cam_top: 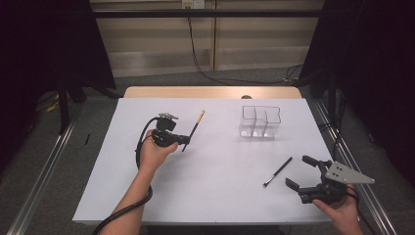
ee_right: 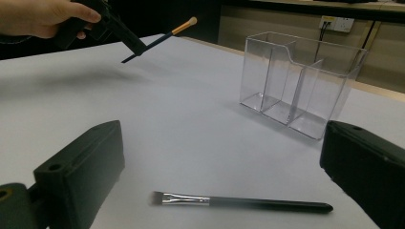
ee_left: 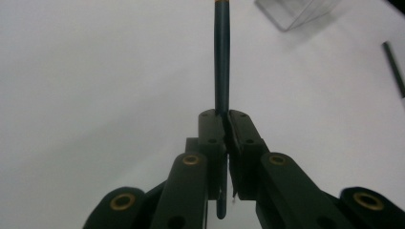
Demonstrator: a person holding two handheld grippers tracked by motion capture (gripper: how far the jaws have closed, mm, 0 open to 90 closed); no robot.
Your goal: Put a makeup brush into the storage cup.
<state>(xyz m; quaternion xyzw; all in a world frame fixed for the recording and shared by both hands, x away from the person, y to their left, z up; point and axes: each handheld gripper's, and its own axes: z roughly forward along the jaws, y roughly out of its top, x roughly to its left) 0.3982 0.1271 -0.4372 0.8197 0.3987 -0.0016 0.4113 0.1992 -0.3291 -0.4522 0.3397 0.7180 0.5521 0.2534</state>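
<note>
— Why's the left gripper clamped on that orange-tipped brush, lifted at ten o'clock?
— Probably bound for the clear organizer at one o'clock. The right gripper gapes empty beside the flat brush, four o'clock.

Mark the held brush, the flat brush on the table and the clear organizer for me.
Held brush (cam_top: pixel 195 129), high view, mid handle.
Flat brush (ee_right: pixel 267 204), right gripper view, dark handle.
Clear organizer (cam_top: pixel 261 128), high view, front wall.
</note>
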